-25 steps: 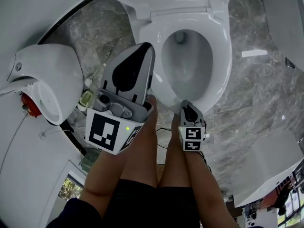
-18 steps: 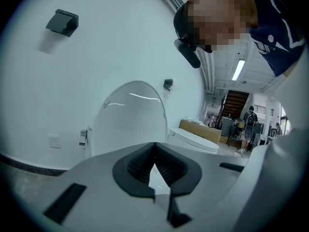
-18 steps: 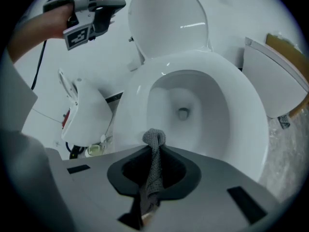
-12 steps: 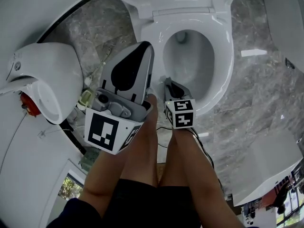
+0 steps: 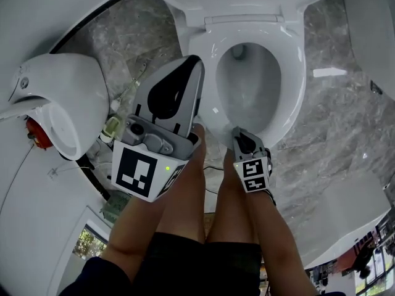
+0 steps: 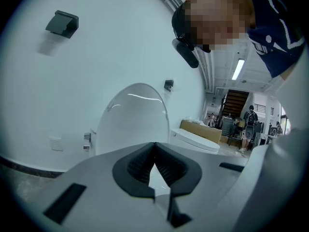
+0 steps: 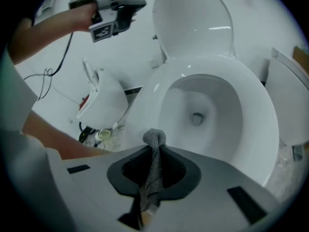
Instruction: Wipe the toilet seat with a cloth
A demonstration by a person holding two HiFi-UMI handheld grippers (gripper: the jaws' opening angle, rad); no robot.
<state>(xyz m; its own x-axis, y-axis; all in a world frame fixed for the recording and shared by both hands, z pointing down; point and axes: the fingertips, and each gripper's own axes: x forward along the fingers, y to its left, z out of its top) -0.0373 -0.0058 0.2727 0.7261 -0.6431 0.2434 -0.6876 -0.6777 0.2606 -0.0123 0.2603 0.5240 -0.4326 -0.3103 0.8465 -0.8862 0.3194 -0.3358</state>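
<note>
At the front rim of the toilet seat (image 5: 291,85), in the head view, we list 1 right gripper (image 5: 242,142), its tip over the seat's near edge; we cannot tell whether it touches. Its 2 jaws are clamped on 1 grey knitted cloth (image 7: 153,170), which runs up between the pads and ends in a rounded tuft just past the tips, seen against the seat's front-left edge. Item 2: the seat, white, lying down on the bowl (image 5: 250,88), with the lid (image 7: 193,18) raised upright behind it. Item 3: 1 left gripper (image 5: 188,69), held high and to the left of the seat, well apart from the cloth; its own view shows the 2 jaws pressed together at the tips with nothing between them, pointing towards the raised lid and the white wall (image 6: 72,81). Item 4: 2 bare forearms (image 5: 170,214), 1 behind each gripper, running down to the bottom of the head view. Item 5: grey marbled floor (image 5: 345,116) round the toilet. Item 6: 1 other white fixture (image 5: 58,100) at the left of the head view, beside the left gripper, with a red part at its lower edge.
</note>
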